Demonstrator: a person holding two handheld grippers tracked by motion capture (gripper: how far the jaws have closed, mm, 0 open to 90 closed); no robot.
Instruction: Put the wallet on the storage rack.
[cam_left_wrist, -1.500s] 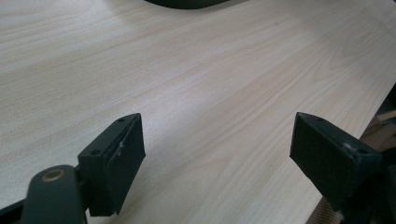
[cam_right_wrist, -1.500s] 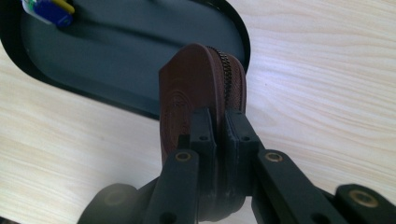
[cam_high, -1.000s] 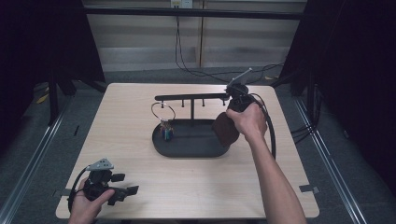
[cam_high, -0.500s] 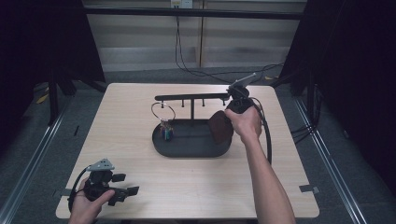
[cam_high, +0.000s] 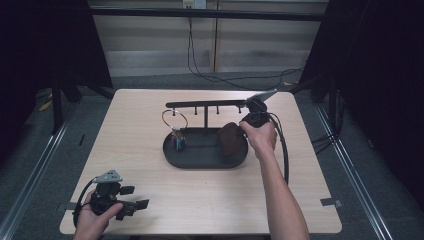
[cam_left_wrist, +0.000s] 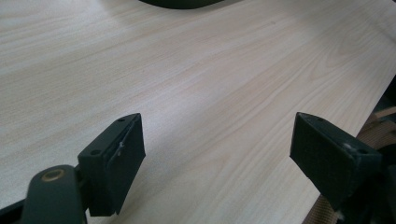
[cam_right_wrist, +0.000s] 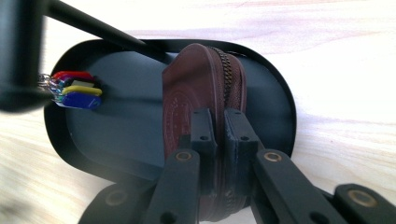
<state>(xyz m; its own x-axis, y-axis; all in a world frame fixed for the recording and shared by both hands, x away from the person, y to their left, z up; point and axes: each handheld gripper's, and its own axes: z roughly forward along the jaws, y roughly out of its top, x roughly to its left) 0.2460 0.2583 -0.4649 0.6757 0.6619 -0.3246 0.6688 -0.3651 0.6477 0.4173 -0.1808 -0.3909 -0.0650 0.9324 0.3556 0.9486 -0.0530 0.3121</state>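
Right gripper (cam_right_wrist: 215, 135) clamped on brown zip pouch (cam_right_wrist: 201, 88), held on edge over right end of black oval tray (cam_right_wrist: 275, 93) (coloured key tags (cam_right_wrist: 77, 88) opposite); left gripper (cam_left_wrist: 217, 149) spread wide, empty, over table (cam_left_wrist: 210, 70).

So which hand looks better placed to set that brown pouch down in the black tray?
The right gripper: its jaws already clamp the brown pouch over the black tray. The left gripper sits open near the table's front corner.
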